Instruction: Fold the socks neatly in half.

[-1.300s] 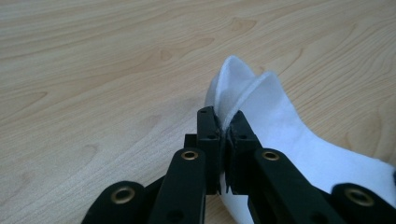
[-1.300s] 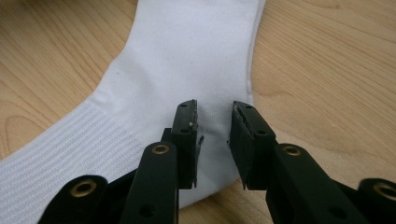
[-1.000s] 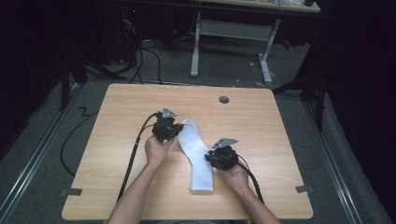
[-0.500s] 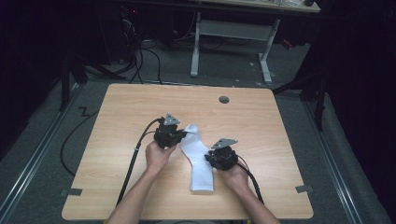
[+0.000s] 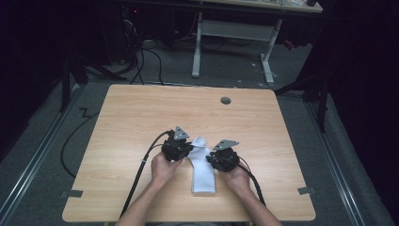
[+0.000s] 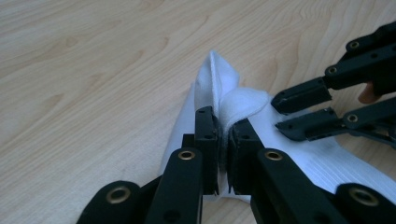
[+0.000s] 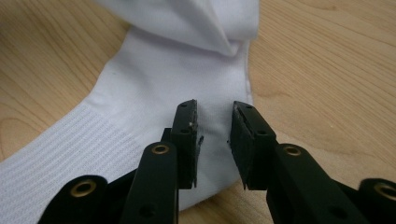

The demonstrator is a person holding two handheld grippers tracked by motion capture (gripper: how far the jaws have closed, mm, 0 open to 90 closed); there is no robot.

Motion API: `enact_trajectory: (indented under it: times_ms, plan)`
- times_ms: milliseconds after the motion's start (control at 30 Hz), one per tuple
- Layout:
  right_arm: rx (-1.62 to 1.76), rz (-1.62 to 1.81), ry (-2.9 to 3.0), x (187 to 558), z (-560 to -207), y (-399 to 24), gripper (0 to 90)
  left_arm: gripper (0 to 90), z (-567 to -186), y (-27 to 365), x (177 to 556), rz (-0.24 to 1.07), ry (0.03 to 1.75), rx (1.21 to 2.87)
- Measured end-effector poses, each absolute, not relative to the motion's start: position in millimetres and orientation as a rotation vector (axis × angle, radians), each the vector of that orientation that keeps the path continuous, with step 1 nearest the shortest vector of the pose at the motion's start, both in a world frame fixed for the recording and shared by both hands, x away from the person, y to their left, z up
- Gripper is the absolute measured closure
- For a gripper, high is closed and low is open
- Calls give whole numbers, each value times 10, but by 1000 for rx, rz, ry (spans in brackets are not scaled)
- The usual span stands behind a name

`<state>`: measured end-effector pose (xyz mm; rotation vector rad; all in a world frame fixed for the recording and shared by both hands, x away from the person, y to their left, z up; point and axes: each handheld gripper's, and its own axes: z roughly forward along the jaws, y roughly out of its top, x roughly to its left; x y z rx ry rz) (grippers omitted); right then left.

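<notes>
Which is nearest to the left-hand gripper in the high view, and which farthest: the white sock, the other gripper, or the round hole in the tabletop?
1. Sock: right beside the left gripper, whose jaws pinch its folded end.
2. Right gripper: just across the sock, to the right.
3. Hole: far up the table, toward its back edge.

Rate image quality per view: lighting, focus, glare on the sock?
High view: table evenly lit, surroundings nearly black, white sock bright but not blown out. Left gripper view: sock sharp at the left gripper, lower jaw links soft. Right gripper view: sock ribbing crisp, right gripper slightly soft, no glare.
</notes>
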<state>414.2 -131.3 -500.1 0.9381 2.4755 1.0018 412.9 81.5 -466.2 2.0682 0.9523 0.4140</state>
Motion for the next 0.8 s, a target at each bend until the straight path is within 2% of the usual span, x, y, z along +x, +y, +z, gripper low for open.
enact_trajectory:
  times_ms: [333,800]
  plan:
    - [936,1002,2475,4142,-5002,-1311,711,822,-4824,731,4015,394,944,2114]
    - [937,997,2472,4141,-5001,-1304,711,848,-4801,711,3858,382,904,2090]
